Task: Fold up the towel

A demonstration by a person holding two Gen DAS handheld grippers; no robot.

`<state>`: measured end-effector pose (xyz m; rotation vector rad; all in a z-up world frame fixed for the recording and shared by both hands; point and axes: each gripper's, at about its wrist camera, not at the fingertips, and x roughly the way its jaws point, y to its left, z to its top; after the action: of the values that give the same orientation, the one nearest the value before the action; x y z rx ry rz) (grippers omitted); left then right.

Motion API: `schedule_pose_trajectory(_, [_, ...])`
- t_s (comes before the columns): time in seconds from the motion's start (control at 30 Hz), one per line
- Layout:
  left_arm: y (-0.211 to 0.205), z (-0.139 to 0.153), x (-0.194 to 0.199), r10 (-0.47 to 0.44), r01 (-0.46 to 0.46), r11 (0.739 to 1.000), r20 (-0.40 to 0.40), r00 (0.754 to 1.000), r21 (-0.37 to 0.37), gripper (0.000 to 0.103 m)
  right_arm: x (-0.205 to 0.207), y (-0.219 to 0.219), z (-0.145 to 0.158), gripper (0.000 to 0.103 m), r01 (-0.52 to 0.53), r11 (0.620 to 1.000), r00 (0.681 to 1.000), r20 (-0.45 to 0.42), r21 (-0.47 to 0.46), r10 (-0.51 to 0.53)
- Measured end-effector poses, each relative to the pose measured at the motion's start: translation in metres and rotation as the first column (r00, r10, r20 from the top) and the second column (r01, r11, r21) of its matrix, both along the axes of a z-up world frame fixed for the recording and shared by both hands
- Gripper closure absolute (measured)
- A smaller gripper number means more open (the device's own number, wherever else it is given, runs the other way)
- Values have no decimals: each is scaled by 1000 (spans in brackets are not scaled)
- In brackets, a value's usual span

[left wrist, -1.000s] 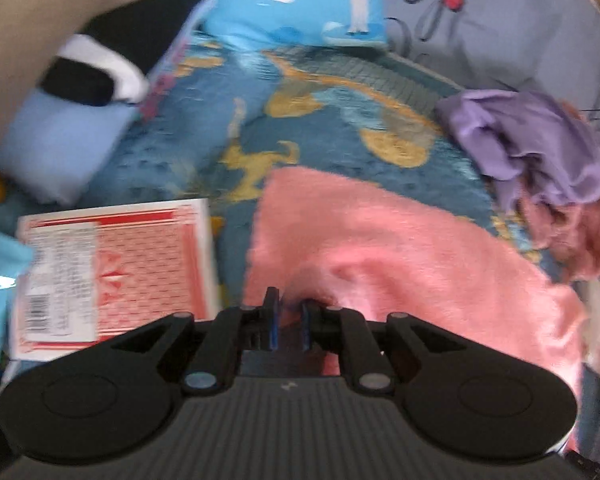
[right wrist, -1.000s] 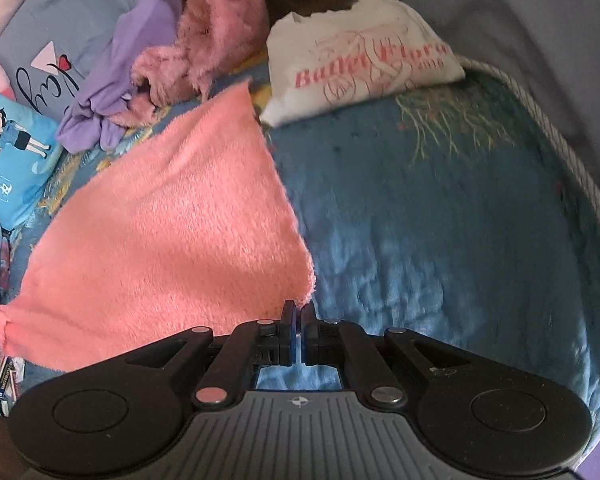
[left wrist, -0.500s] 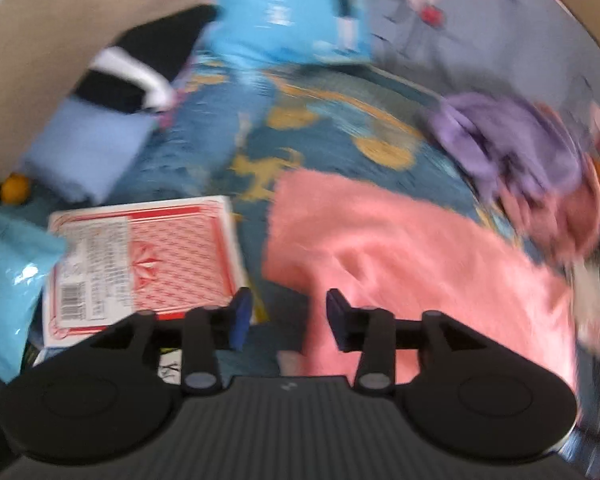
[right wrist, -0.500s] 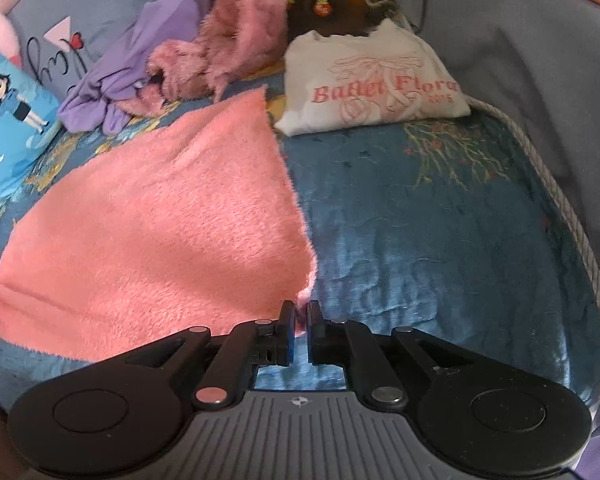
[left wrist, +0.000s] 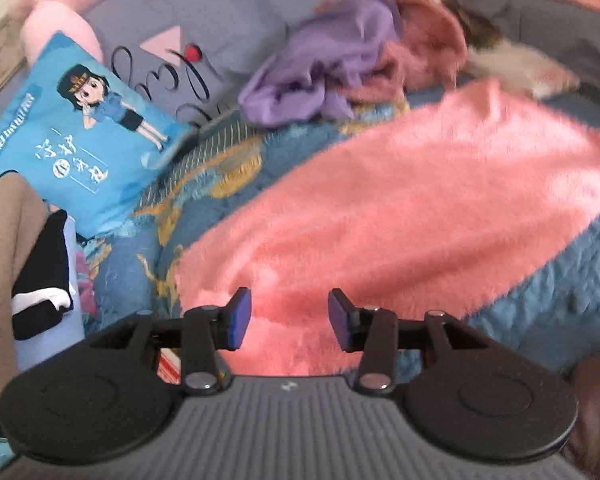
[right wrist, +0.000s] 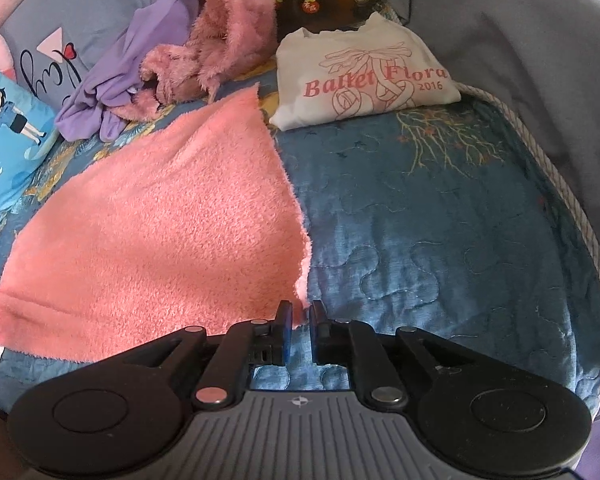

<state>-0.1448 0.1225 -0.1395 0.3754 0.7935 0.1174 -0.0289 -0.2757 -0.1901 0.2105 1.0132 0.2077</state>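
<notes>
A fluffy pink towel lies spread flat on a blue quilted bedspread. In the left wrist view my left gripper stands wide open just above the towel's near left part, with nothing between its fingers. In the right wrist view the towel reaches down to a near right corner. That corner pokes into the narrow gap of my right gripper, whose jaws stand a little apart and do not pinch it.
A purple garment and a fuzzy pink one are heaped at the towel's far side. A folded white shirt and a plush toy lie beyond. A blue cartoon pillow sits left, and a grey blanket rises right.
My left gripper opened, let go of the towel's left corner and swung right over the towel. My right gripper's jaws parted slightly, freeing the near right corner.
</notes>
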Motion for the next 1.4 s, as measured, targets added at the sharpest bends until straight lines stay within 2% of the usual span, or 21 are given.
schedule_pose_trajectory(0.07, [4, -4, -1, 17, -17, 1000, 8, 1000, 2, 56, 0, 1, -1, 92, 1, 1000, 1000, -4, 2, -1])
schedule_pose_trajectory(0.13, [8, -10, 0, 20, -20, 999, -15, 1000, -25, 56, 1, 3, -3, 92, -1, 1000, 1000, -10, -1, 1])
schedule_pose_trajectory(0.33, [6, -33, 0, 8, -9, 1000, -42, 999, -24, 56, 3, 5, -8, 92, 1, 1000, 1000, -25, 6, -1])
schedule_pose_trajectory(0.43, [6, -42, 4, 5, -8, 999, -74, 997, -35, 65, 5, 5, -8, 92, 6, 1000, 1000, -30, 13, -6])
schedule_pose_trajectory(0.5, [7, -45, 5, 10, -13, 999, -71, 997, -48, 65, 6, 6, -8, 92, 7, 1000, 1000, -30, 11, -7])
schedule_pose_trajectory(0.6, [13, -53, 11, 39, -45, 997, -105, 994, -56, 80, 7, 7, -8, 92, 4, 1000, 1000, -30, 6, -4])
schedule_pose_trajectory(0.67, [17, -56, 14, 61, -69, 995, -111, 992, -67, 86, 7, 7, -8, 92, 4, 1000, 1000, -30, 5, -4])
schedule_pose_trajectory(0.73, [24, -55, 15, 89, -99, 991, -111, 990, -86, 96, 7, 7, -8, 92, 5, 1000, 1000, -30, 6, -5])
schedule_pose_trajectory(0.83, [36, -47, 12, 134, -144, 982, -83, 988, -125, 99, 6, 7, -7, 97, 7, 1000, 1000, -26, 8, -7])
schedule_pose_trajectory(0.93, [59, -32, -6, 207, -205, 946, -21, 978, -251, 100, 6, 6, -7, 101, 9, 1000, 1000, -21, 12, -9])
schedule_pose_trajectory(1.03, [82, -17, -24, 285, -253, 892, 31, 958, -375, 100, 4, 4, -5, 101, 16, 999, 1000, -11, 31, -15])
schedule_pose_trajectory(1.13, [105, -1, -42, 367, -285, 820, 72, 928, -496, 100, 2, 2, -3, 101, 18, 999, 1000, -2, 45, -18])
schedule_pose_trajectory(1.23, [128, 14, -60, 447, -302, 736, 100, 889, -606, 102, 0, 0, 0, 101, 16, 998, 1000, 6, 55, -16])
schedule_pose_trajectory(1.3, [137, 20, -72, 478, -307, 706, 109, 872, -638, 102, -2, -1, 2, 101, 13, 998, 1000, 10, 64, -14])
schedule_pose_trajectory(1.33, [140, 21, -75, 479, -305, 700, 108, 871, -646, 102, -2, -1, 2, 101, 12, 998, 1000, 11, 65, -13])
schedule_pose_trajectory(1.4, [138, 22, -75, 449, -290, 709, 95, 888, -643, 101, -3, -1, 3, 101, 10, 998, 1000, 10, 64, -10])
